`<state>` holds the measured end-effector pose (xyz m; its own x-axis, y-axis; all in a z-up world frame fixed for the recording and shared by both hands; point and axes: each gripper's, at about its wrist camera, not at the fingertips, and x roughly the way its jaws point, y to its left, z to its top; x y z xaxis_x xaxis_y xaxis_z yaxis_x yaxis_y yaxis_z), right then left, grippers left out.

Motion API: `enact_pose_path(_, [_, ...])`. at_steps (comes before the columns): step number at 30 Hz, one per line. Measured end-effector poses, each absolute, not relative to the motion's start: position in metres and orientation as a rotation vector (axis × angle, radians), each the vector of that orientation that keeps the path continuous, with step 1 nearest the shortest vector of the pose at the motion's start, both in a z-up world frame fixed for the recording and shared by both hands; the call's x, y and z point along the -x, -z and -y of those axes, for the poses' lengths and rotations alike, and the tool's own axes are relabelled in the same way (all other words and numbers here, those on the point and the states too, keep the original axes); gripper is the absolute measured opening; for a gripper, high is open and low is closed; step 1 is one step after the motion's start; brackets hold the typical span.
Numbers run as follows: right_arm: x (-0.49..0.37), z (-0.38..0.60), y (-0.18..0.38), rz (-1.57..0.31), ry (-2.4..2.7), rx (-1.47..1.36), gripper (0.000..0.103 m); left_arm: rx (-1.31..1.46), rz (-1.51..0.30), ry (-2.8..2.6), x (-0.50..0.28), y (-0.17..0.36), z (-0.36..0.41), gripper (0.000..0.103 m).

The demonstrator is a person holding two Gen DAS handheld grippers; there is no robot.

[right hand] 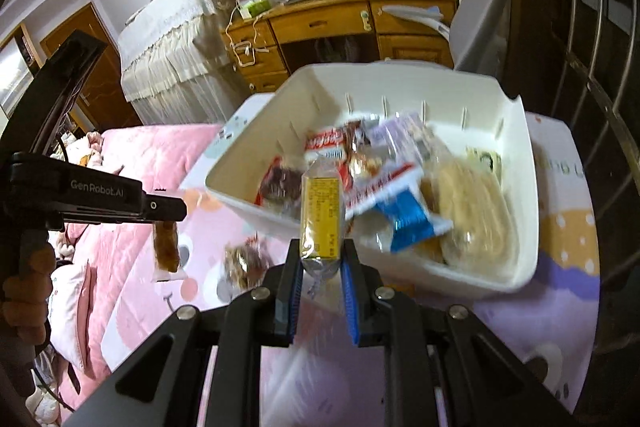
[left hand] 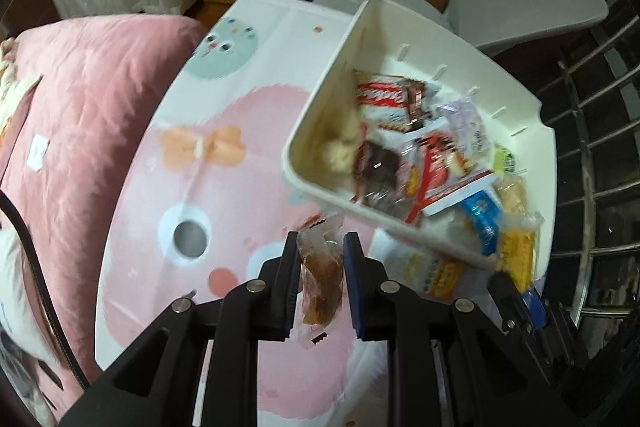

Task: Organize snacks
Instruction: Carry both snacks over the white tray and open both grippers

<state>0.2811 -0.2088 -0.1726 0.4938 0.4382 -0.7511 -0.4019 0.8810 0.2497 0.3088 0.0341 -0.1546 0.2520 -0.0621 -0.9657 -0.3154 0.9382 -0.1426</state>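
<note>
- The white bin sits on the patterned table, holding mixed wrapped snacks: a blue packet, red-and-white wrappers and a pale round pastry.
- The left gripper is clamped on a brown snack pack, above the table, beside the bin.
- The right gripper pinches a yellow snack bar at the bin's near rim.
- One loose wrapped snack lies on the table; blur hides its label.

A bin of wrapped snacks sits on a small table beside a bed, a desk and chair behind it; 1 loose snack lies on the table before the bin.
</note>
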Motion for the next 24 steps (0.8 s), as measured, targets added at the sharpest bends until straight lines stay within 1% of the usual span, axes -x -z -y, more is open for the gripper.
enact_pose_path(11, [-0.323,0.219,0.155,-0.843,-0.449,-0.076,0.019,0.2,-1.217,-0.113,-0.359,0.131,-0.008,0.021])
enact_pose_path(12, [-0.325,0.22,0.155,-0.841,-0.443,-0.079,0.019,0.192,-1.212,-0.104,-0.362,0.131,-0.006,0.027])
enact_pose_path(13, [-0.327,0.222,0.155,-0.841,-0.436,-0.086,0.019,0.183,-1.21,-0.097,-0.364,0.13,-0.004,0.043])
enact_pose_path(15, [-0.331,0.226,0.157,-0.857,-0.425,-0.098,0.02,0.16,-1.191,-0.115,-0.365,0.127,0.0,0.058])
enact_pose_path(17, [-0.334,0.229,0.162,-0.892,-0.418,-0.108,0.021,0.157,-1.19,-0.105,-0.366,0.127,0.002,0.059])
enact_pose_path(20, [-0.334,0.232,0.165,-0.902,-0.41,-0.117,0.023,0.157,-1.208,-0.104,-0.367,0.129,0.003,0.059])
enact_pose_path(21, [-0.334,0.233,0.165,-0.902,-0.407,-0.116,0.025,0.157,-1.213,-0.106,-0.366,0.13,0.002,0.059])
enact_pose_path(23, [-0.334,0.235,0.164,-0.903,-0.405,-0.122,0.029,0.159,-1.222,-0.113,-0.365,0.132,0.001,0.061])
enact_pose_path(24, [-0.334,0.234,0.164,-0.904,-0.407,-0.123,0.031,0.162,-1.227,-0.116,-0.363,0.133,0.001,0.063])
